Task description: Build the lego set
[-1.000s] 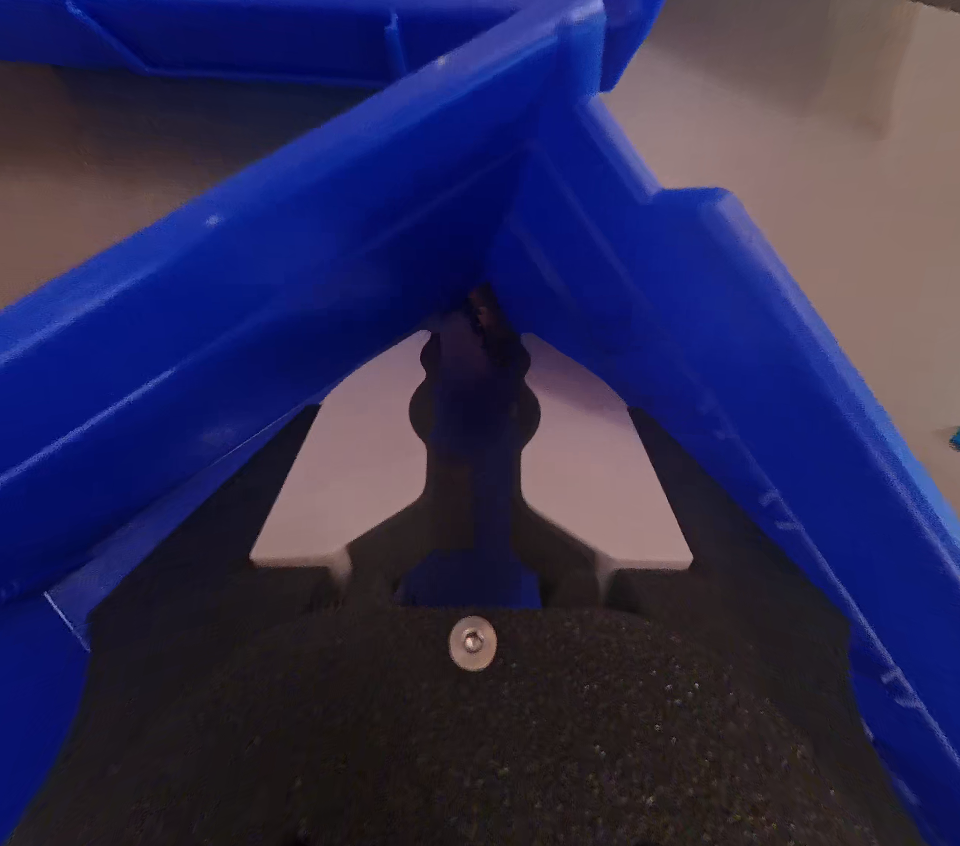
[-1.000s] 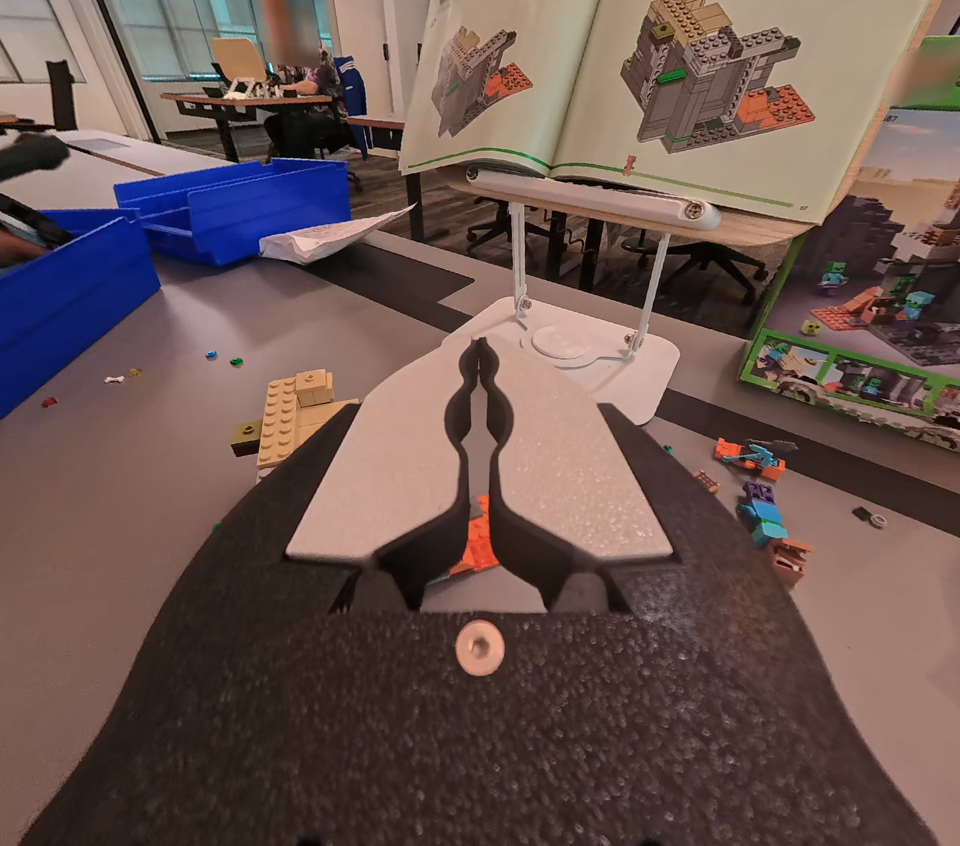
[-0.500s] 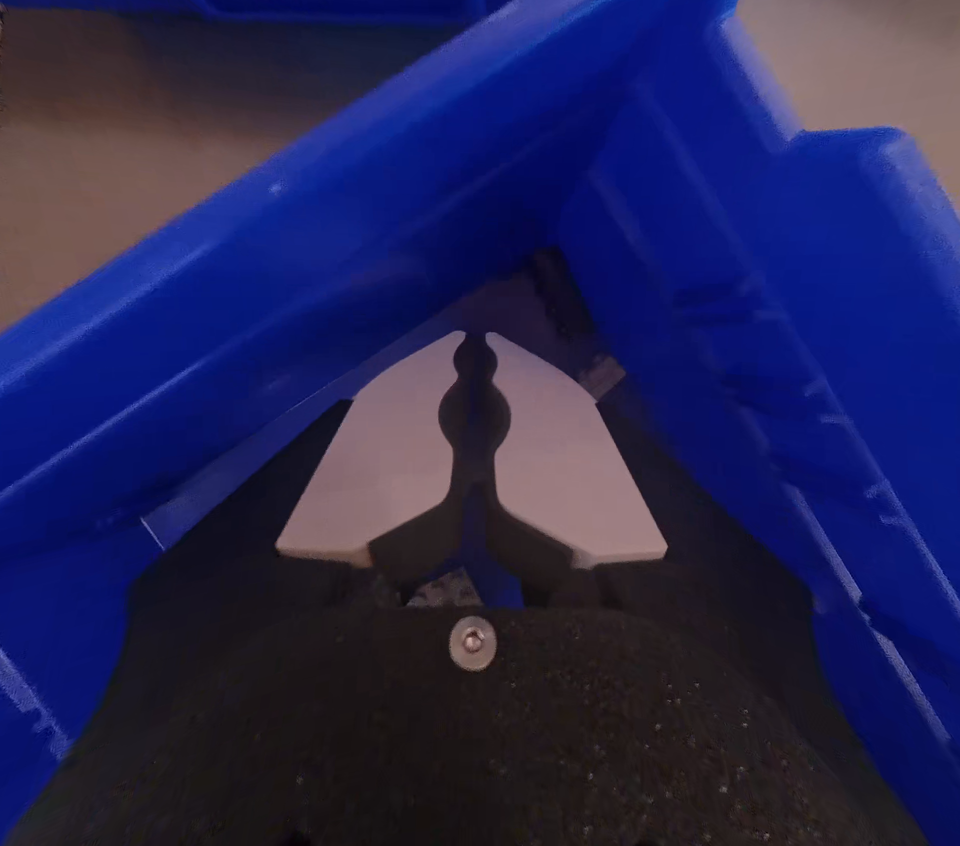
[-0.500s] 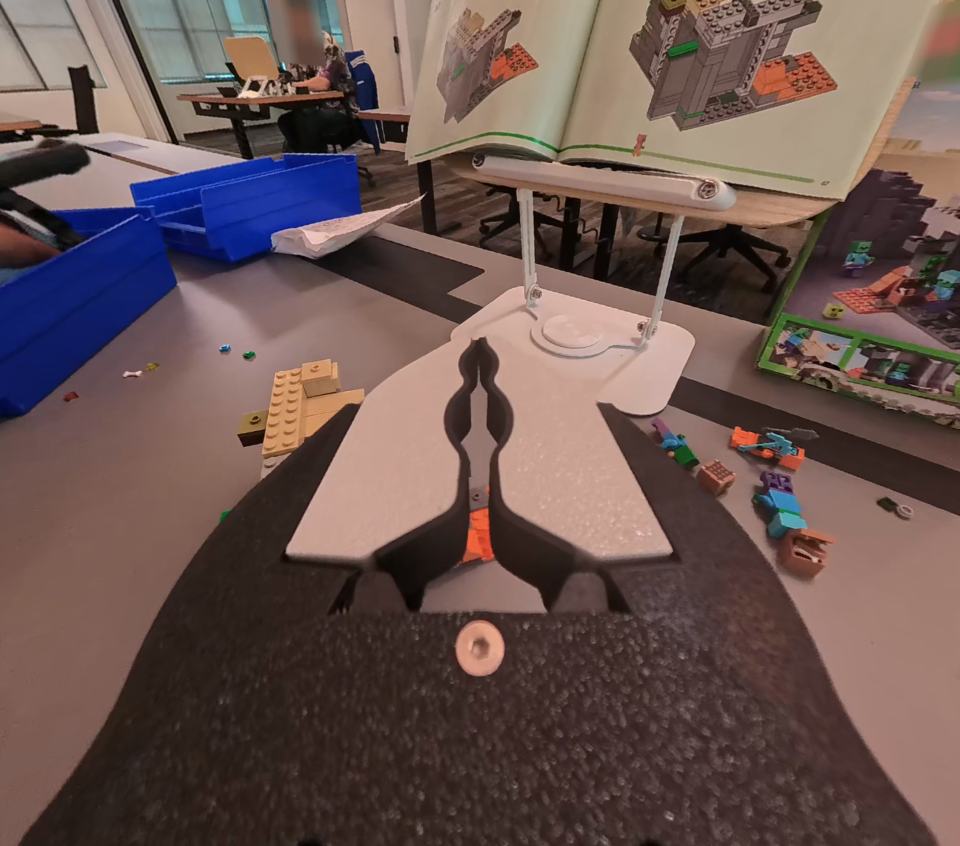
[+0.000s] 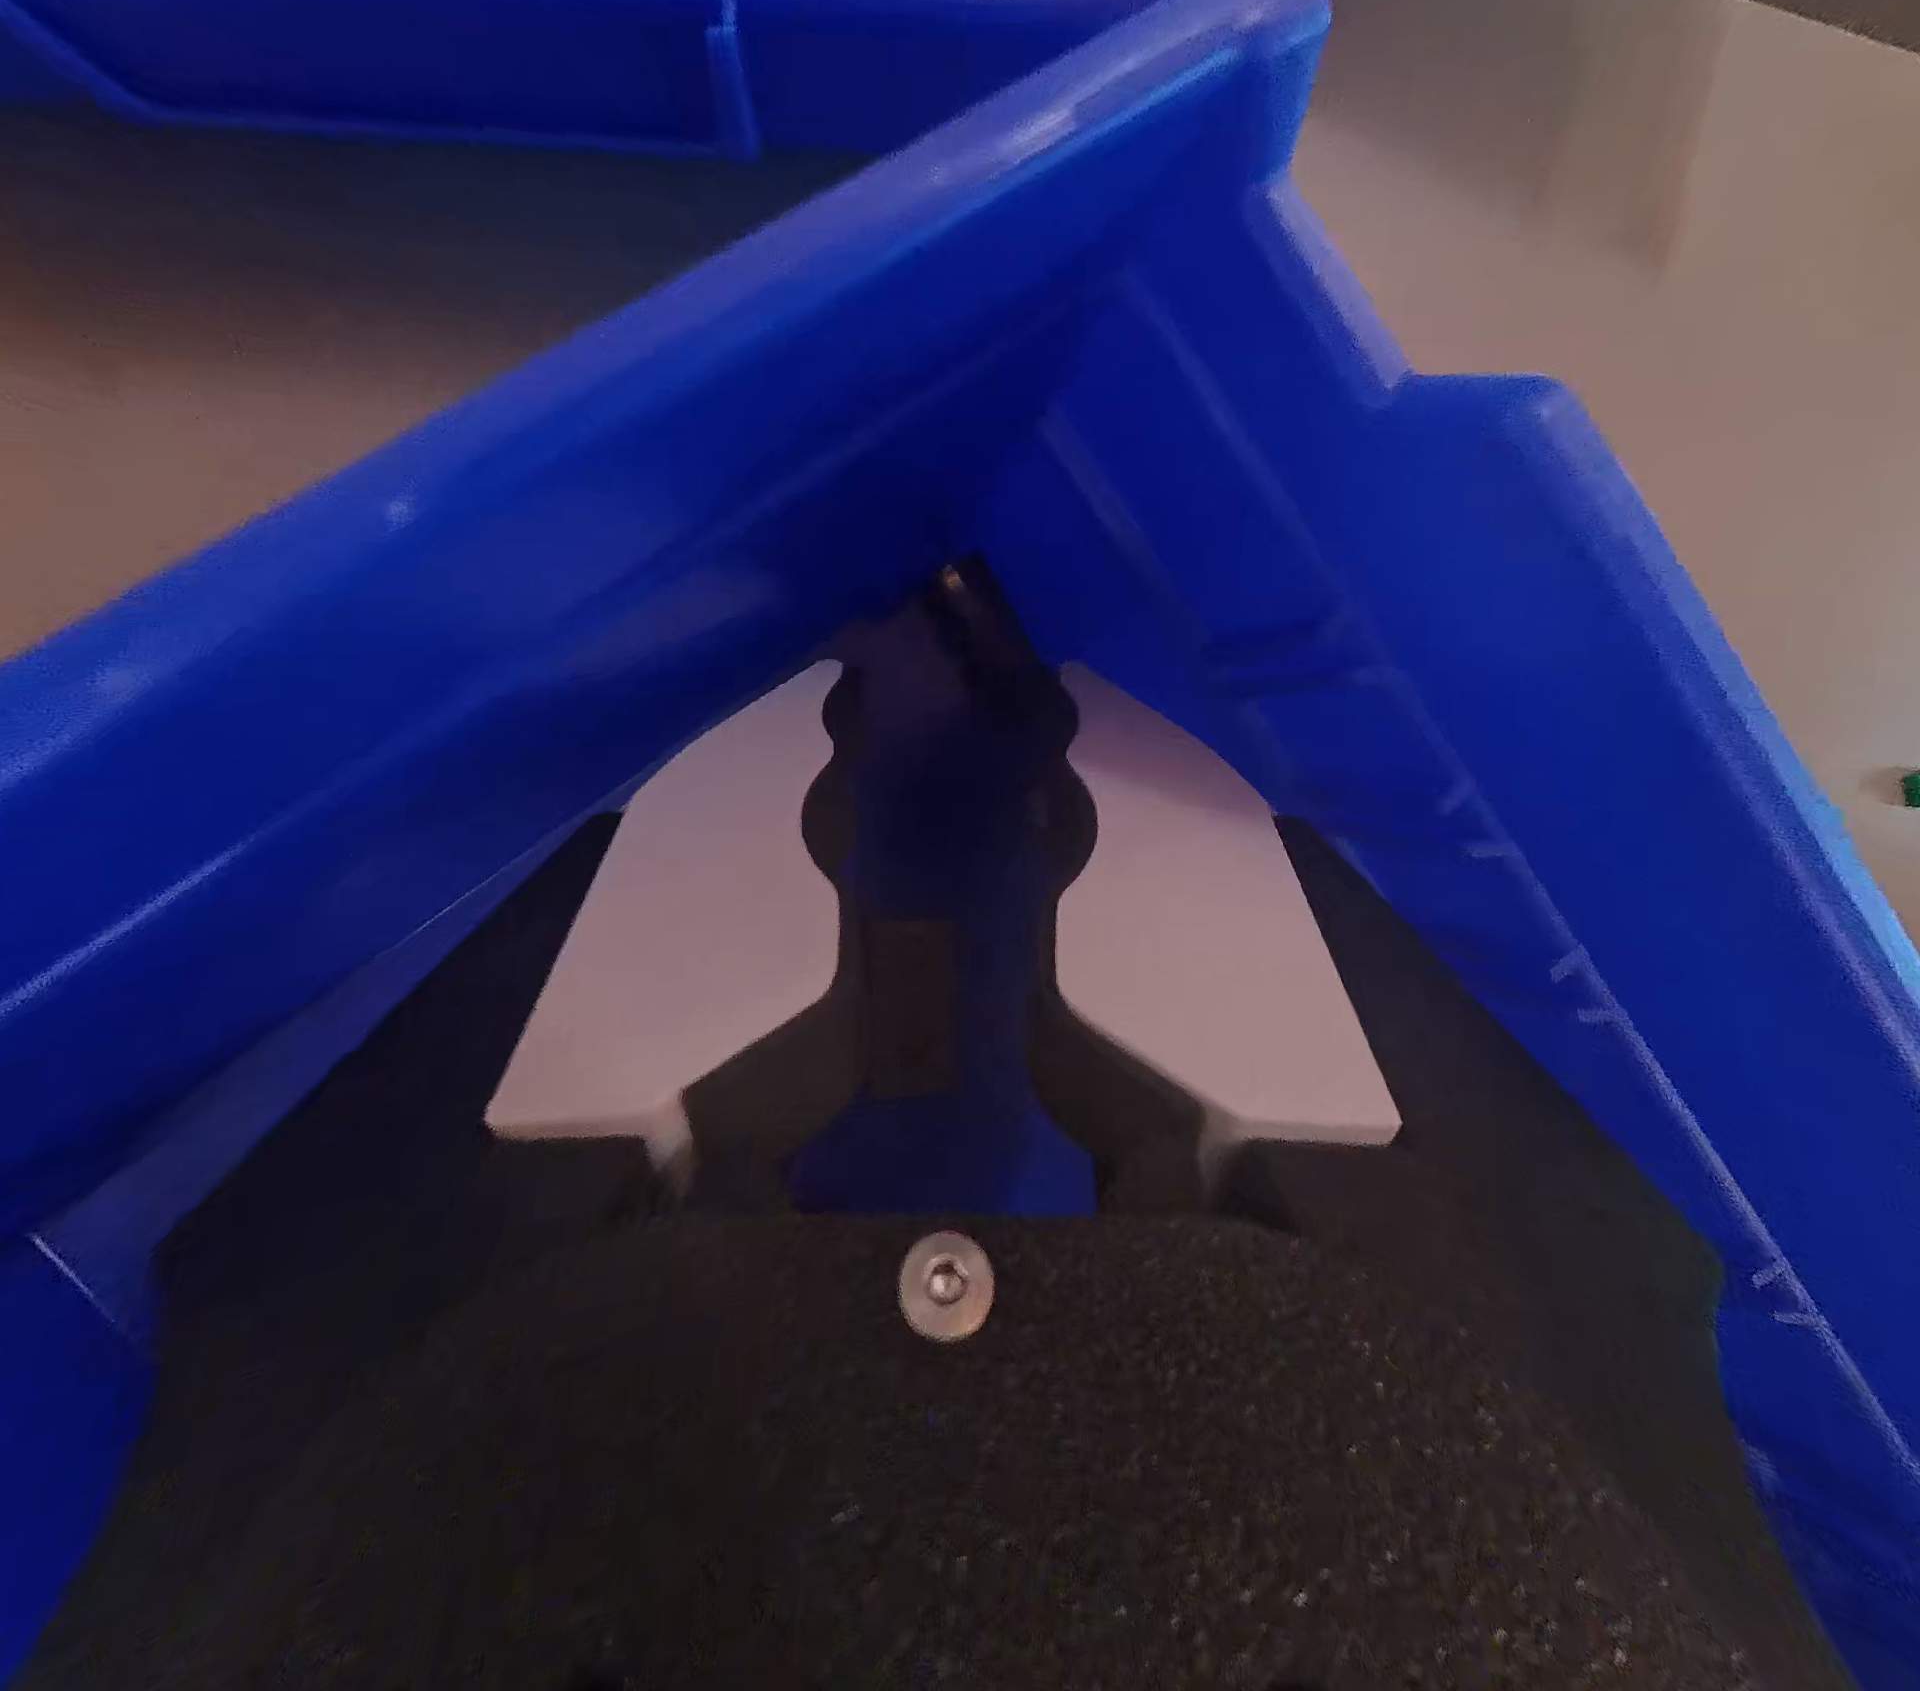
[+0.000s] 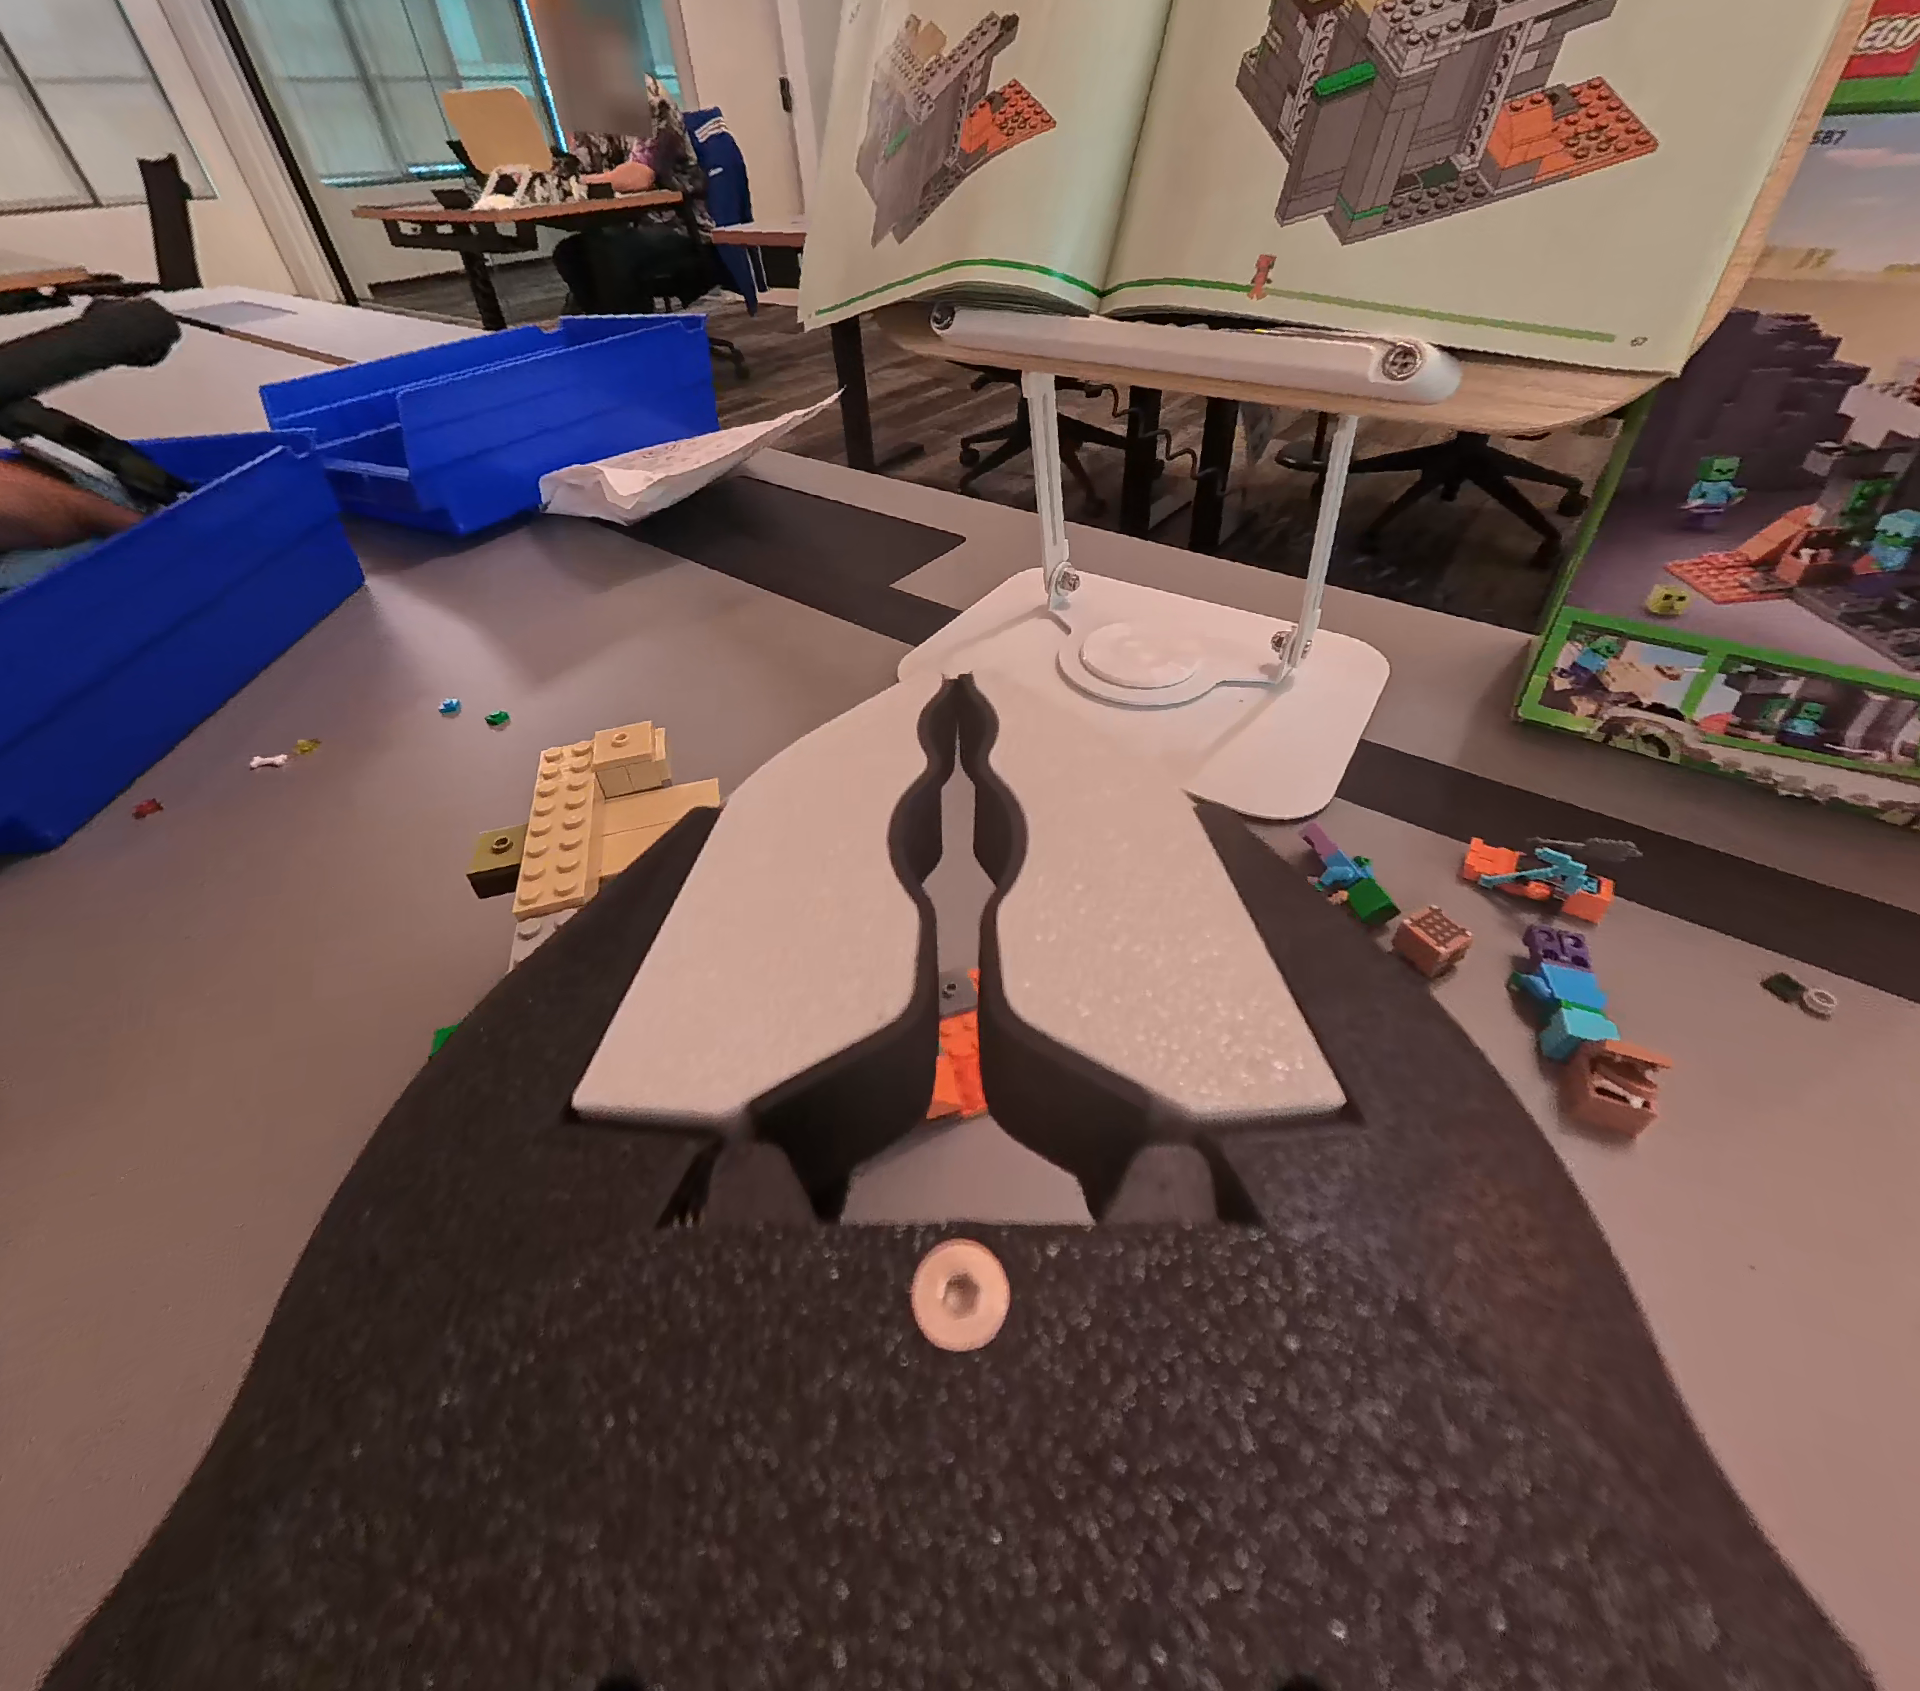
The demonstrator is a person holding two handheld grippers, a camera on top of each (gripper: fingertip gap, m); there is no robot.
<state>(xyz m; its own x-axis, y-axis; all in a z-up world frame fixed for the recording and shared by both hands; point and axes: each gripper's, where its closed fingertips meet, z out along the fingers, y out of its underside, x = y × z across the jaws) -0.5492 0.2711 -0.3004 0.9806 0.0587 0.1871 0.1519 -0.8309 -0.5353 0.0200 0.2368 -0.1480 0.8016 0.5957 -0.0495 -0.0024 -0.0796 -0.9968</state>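
Here, two blue bins (image 6: pixel 488 415) sit on the grey desk (image 6: pixel 260 966). The left tool (image 5: pixel 951 685) reaches into the nearer bin (image 5: pixel 623 602), prongs apart, tips hidden in its corner. The right tool (image 6: pixel 961 691) hovers closed, gripping nothing, above a tan brick build (image 6: pixel 582 820). An open instruction booklet (image 6: pixel 1351 62) on a white stand (image 6: pixel 1195 685) blocks the room beyond; a green box (image 6: pixel 1766 550) stands right.

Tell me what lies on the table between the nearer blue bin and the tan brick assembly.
In the right wrist view, between blue bin and tan brick assembly: bare grey table with tiny loose pieces.
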